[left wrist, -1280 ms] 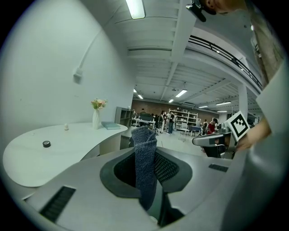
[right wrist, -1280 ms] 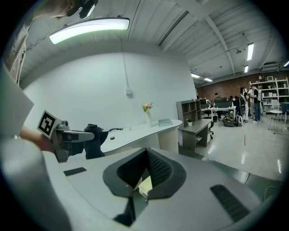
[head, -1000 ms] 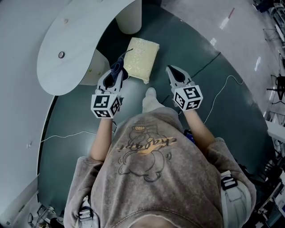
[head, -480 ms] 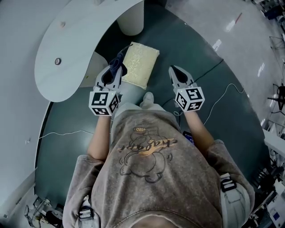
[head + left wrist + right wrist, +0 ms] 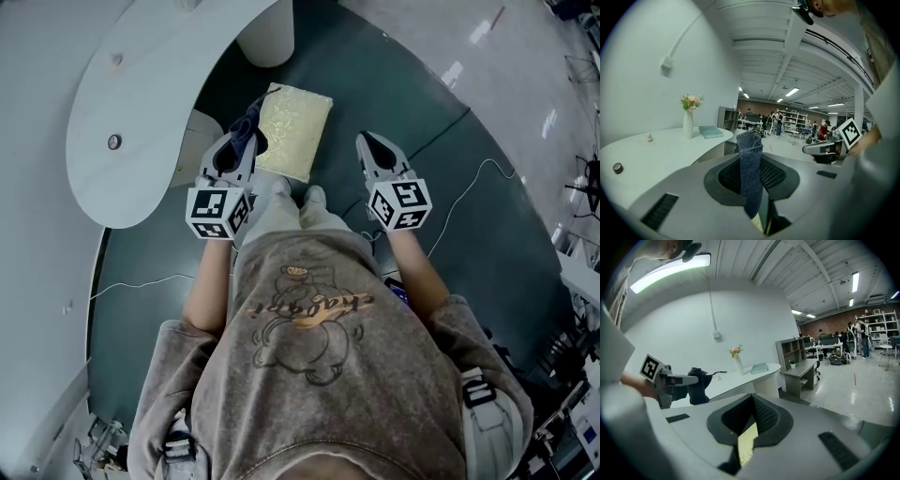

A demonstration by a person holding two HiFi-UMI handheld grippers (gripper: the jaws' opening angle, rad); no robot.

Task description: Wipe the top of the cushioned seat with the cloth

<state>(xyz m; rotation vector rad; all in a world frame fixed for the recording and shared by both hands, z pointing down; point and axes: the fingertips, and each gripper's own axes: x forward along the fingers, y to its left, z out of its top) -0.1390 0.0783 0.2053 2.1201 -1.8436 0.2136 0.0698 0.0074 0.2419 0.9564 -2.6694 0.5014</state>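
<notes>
Out on the left is the desk [image 5: 141, 84] – pale, smooth, with a long curved edge. It overhangs the floor and plays no part in the job. In the left gripper view a slim white vase [image 5: 688, 126] of flowers stands on it, well clear.

Now the left gripper [image 5: 236, 150]: its jaws are clamped on the cloth [image 5: 751, 168], a dark blue, nubbly knit strip. The strip rises in a soft folded column between the jaws and bunches over the tips. Gripped at its lower end like that, it leaves a loose wad free at the front – my guess, that wad is the wiping face. In the head view the cloth sits right at the near left edge of the seat [image 5: 295, 127], over it or touching it; I cannot tell which.

The seat itself is a pale yellow cushion, rectangular with rounded corners and a grainy, pebbled cover. It lies flat and low on the dark green floor [image 5: 403, 103], just ahead of the person's feet. Its top looks bare and open, so a sweep from that left edge across seems the natural stroke, and soft padding should give a little under pressure.

Over to the right gripper [image 5: 370, 148] – beside the seat's right side and apart from it. Its jaws stand a narrow gap apart with nothing between them, and a sliver of yellow shows through the gap in its own view. It reads as a spare hand, ready to steady the cushion if it slides.

Farthest right, a thin white cable [image 5: 469, 187] snakes across the floor, clear of everything.
</notes>
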